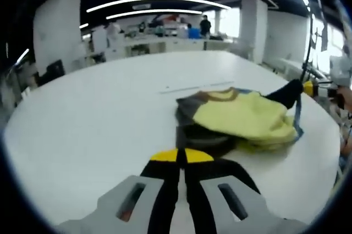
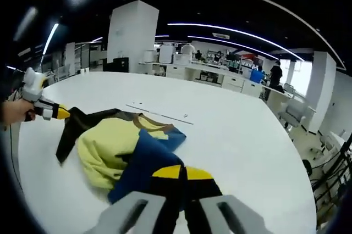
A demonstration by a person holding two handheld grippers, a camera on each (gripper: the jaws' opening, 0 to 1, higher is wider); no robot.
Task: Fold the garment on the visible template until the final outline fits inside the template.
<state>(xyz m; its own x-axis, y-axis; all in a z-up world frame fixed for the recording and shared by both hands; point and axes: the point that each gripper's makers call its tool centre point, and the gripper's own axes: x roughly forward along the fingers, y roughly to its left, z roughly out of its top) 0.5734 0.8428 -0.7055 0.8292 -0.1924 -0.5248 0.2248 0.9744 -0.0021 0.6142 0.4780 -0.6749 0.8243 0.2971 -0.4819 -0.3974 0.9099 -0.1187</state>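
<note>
A crumpled garment [image 1: 242, 116], yellow with a brown collar and with blue and black parts, lies on the white table [image 1: 99, 113]. My left gripper [image 1: 181, 155] has its yellow tips pressed together at the garment's dark near edge. In the right gripper view, that left gripper [image 2: 58, 113] pulls a black sleeve [image 2: 77, 127] out to the left. My right gripper [image 2: 181, 172] is shut where the blue fabric [image 2: 143, 162] reaches its tips. In the left gripper view, the right gripper [image 1: 308, 87] holds up black and blue cloth at the far right. Faint template lines [image 2: 159, 112] lie just beyond the garment.
The round table's edge [image 2: 264, 212] curves close on the right. A hand [image 2: 14, 110] holds the left gripper. Office desks [image 1: 165, 42] and a standing person [image 1: 204, 25] are far behind. A white pillar [image 2: 132, 33] stands beyond the table.
</note>
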